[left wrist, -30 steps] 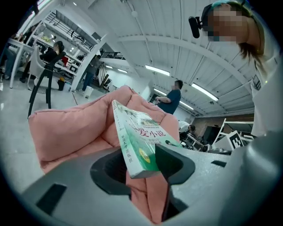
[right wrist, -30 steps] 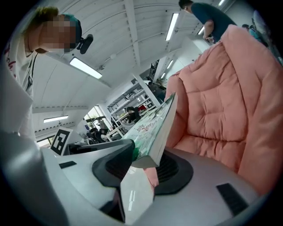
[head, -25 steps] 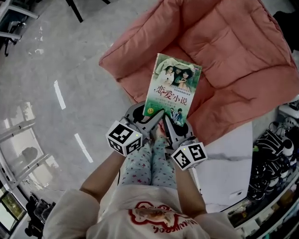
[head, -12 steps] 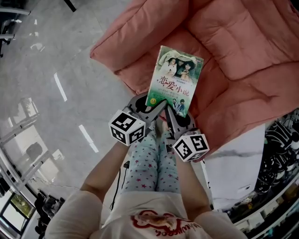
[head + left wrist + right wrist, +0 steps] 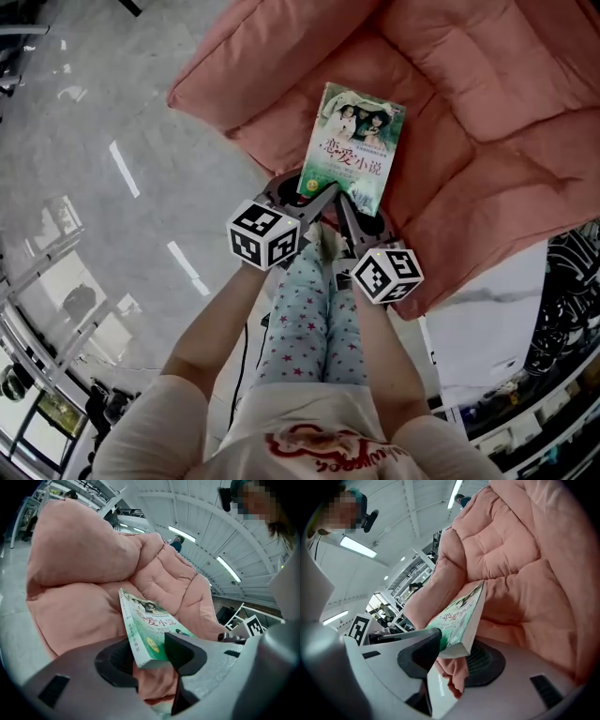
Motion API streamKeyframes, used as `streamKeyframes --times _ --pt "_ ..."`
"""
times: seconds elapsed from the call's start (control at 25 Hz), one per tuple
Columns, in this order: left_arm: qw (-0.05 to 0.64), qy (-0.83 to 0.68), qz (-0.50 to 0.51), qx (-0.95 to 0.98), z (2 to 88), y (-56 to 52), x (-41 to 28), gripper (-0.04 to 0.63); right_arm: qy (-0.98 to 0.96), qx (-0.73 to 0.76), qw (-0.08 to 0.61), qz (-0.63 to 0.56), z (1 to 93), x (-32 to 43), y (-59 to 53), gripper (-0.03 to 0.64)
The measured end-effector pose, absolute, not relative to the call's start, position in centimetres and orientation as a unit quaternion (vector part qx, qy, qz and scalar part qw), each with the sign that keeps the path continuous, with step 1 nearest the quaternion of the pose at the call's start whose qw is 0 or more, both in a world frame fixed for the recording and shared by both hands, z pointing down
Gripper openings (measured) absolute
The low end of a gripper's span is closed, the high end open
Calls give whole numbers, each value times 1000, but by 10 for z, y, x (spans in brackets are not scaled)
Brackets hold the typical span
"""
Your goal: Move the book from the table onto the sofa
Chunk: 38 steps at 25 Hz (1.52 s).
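A green paperback book point(image 5: 352, 142) with people on its cover hangs low over the pink padded sofa point(image 5: 469, 112). My left gripper point(image 5: 314, 195) is shut on the book's near left corner, and my right gripper point(image 5: 349, 202) is shut on its near right corner. In the left gripper view the book point(image 5: 145, 627) sits clamped between the two grey pads, spine toward me. The right gripper view shows the book point(image 5: 461, 618) pinched the same way above the sofa cushion point(image 5: 520, 597). The book's far end tilts down toward the seat.
A shiny grey floor point(image 5: 103, 169) lies left of the sofa. A white marble table point(image 5: 487, 328) stands at the right, beside dark cluttered gear point(image 5: 572, 300). The person's legs in star-print trousers point(image 5: 309, 319) are below the grippers.
Both grippers have come down together with the book, which now sits closer to the sofa seat. The grip on both corners is unchanged.
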<state>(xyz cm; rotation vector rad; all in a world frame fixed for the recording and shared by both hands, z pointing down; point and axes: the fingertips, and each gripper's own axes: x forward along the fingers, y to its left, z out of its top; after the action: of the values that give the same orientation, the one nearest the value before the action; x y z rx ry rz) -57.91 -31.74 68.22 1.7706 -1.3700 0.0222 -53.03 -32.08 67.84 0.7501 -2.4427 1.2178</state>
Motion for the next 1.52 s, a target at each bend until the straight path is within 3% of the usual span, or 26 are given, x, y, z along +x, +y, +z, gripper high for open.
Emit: streamKeyframes --times 0.6,0.76,0.84,1.08,1.28,1.52 --pt "519 -584 49 622 725 -310 -583 204 -789 265 222 507 723 -525 -318 168" --pt "519 -606 88 597 727 -299 -590 237 -784 277 266 487 727 -522 -316 229" --pt "507 -612 117 595 728 -292 -594 238 -785 276 300 466 730 -521 -312 290" --pt "484 -647 144 572 723 -274 -609 238 -776 296 367 419 728 -508 -302 342" --pt "465 -673 89 569 678 -276 -607 237 -808 291 332 390 683 -504 -308 340" --pt "382 -686 19 618 561 -292 -595 236 -859 278 261 341 585 -506 -331 311"
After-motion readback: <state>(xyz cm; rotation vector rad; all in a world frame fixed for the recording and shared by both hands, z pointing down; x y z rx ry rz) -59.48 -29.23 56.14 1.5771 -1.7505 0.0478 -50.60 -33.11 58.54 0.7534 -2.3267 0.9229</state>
